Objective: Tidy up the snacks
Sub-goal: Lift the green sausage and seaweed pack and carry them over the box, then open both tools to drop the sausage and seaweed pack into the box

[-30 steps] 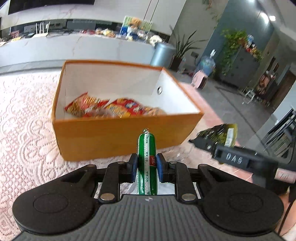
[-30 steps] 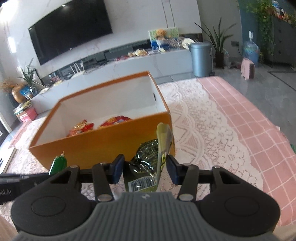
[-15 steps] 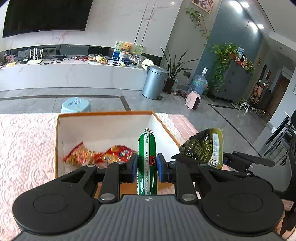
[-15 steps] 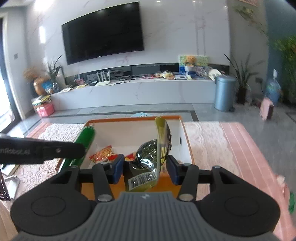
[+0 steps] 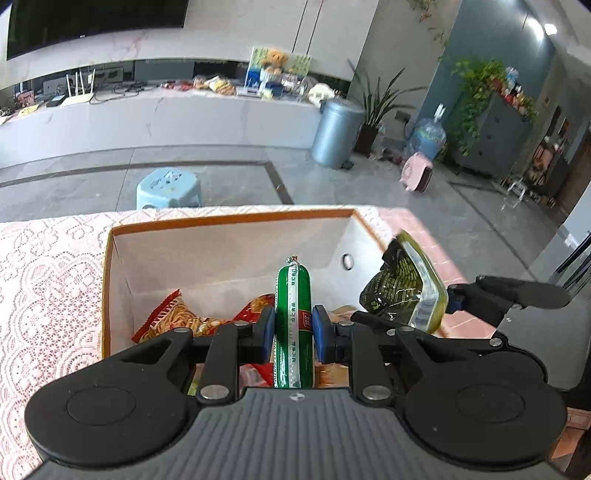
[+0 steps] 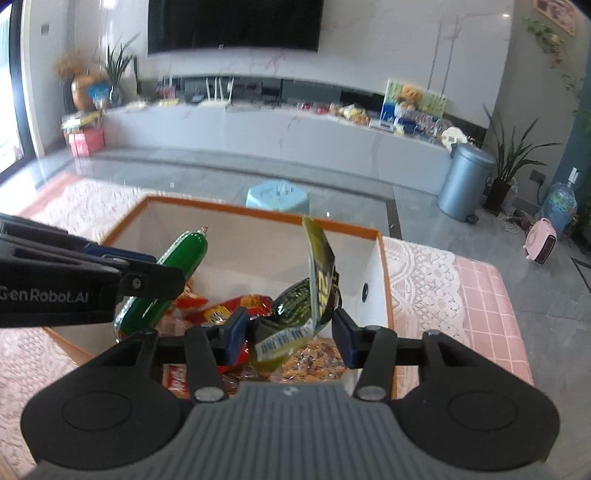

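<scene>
Hovering over box, left wrist view: the left gripper (image 5: 293, 334) clamps a green sausage stick (image 5: 293, 317) upright between its blue pads, above the open orange box (image 5: 229, 221).
Box contents, left wrist view: red snack packets (image 5: 177, 319) lie on the white floor of the box, below the sausage.
Neighbour, left wrist view: the right gripper (image 5: 448, 301) enters from the right edge, carrying a dark green and yellow pouch (image 5: 404, 290) over the box's right wall.
Surface, left wrist view: a white lace cloth (image 5: 48, 280) covers the table left of the box; pink check cloth (image 5: 439, 258) shows at the right.
Room, left wrist view: grey tiled floor, a pale blue stool (image 5: 168, 186) beyond the table, a long white console (image 5: 155, 118) with clutter, a grey bin (image 5: 338, 133), potted plants, a dark cabinet.
Grip, right wrist view: the right gripper (image 6: 290, 332) holds the crumpled pouch (image 6: 306, 299) between its pads, jaws partly apart around it, over the box (image 6: 266, 216).
Neighbour, right wrist view: the left gripper (image 6: 122, 266) reaches in from the left with the sausage stick (image 6: 170, 273) tilted over the box interior.
Box contents, right wrist view: red packets (image 6: 229, 308) and a clear bag of nuts (image 6: 314, 358) lie inside.
Room, right wrist view: a wall television (image 6: 232, 24) above the console (image 6: 258, 133), stool (image 6: 277, 197), bin (image 6: 465, 177), lace (image 6: 417, 280) and pink cloth (image 6: 484, 295) on the right.
</scene>
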Tool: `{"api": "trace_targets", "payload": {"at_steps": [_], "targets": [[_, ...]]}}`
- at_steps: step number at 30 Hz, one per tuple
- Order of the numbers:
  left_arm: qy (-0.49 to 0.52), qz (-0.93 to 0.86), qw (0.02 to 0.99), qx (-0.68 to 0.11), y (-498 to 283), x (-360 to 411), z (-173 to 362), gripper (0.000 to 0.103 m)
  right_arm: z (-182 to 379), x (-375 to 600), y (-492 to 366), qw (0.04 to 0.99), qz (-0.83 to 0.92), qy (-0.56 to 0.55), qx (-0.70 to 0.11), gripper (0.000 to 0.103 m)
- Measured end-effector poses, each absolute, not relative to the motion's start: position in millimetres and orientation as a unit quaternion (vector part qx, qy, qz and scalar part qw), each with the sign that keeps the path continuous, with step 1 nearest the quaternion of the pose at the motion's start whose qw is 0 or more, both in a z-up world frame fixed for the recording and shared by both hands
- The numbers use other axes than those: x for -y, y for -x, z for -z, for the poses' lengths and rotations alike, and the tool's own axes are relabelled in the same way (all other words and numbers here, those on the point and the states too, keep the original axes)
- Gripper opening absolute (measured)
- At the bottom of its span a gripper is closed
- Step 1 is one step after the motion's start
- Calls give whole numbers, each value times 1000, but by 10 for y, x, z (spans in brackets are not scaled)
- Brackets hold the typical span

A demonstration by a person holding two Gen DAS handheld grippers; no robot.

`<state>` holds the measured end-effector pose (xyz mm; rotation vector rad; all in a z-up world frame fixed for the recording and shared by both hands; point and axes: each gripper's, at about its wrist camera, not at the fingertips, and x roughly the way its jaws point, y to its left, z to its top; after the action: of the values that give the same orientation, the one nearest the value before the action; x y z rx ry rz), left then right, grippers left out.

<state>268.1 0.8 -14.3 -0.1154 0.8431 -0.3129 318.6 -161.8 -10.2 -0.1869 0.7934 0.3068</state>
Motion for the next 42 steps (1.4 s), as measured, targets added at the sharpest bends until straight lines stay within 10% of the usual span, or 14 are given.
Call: {"api": "trace_targets", "payload": {"at_steps": [7,11,19,31,35,42], "targets": [[41,137,888,-438,-2985,17,382,23,450,1452,-3572,884,-156,128,-422,40],[34,131,882,-451,-3103,46,490,23,586,1366,-3695,874,-162,145,-434,3],[25,112,877,-466,-3195,52,635,23,706,1259,-3827,868,-156,159,-444,3],[6,85,877,-473,-3202,60,691,25,659,1266,-3740,870,-149,169,-438,17],[0,85,883,-462,-3161,69,625,51,646,1245,-3688,871,-145,179,-433,35],[-2,79,887,-454,-3068,66,483,63,513,1244,-3557,877,-146,182,-420,55]]}}
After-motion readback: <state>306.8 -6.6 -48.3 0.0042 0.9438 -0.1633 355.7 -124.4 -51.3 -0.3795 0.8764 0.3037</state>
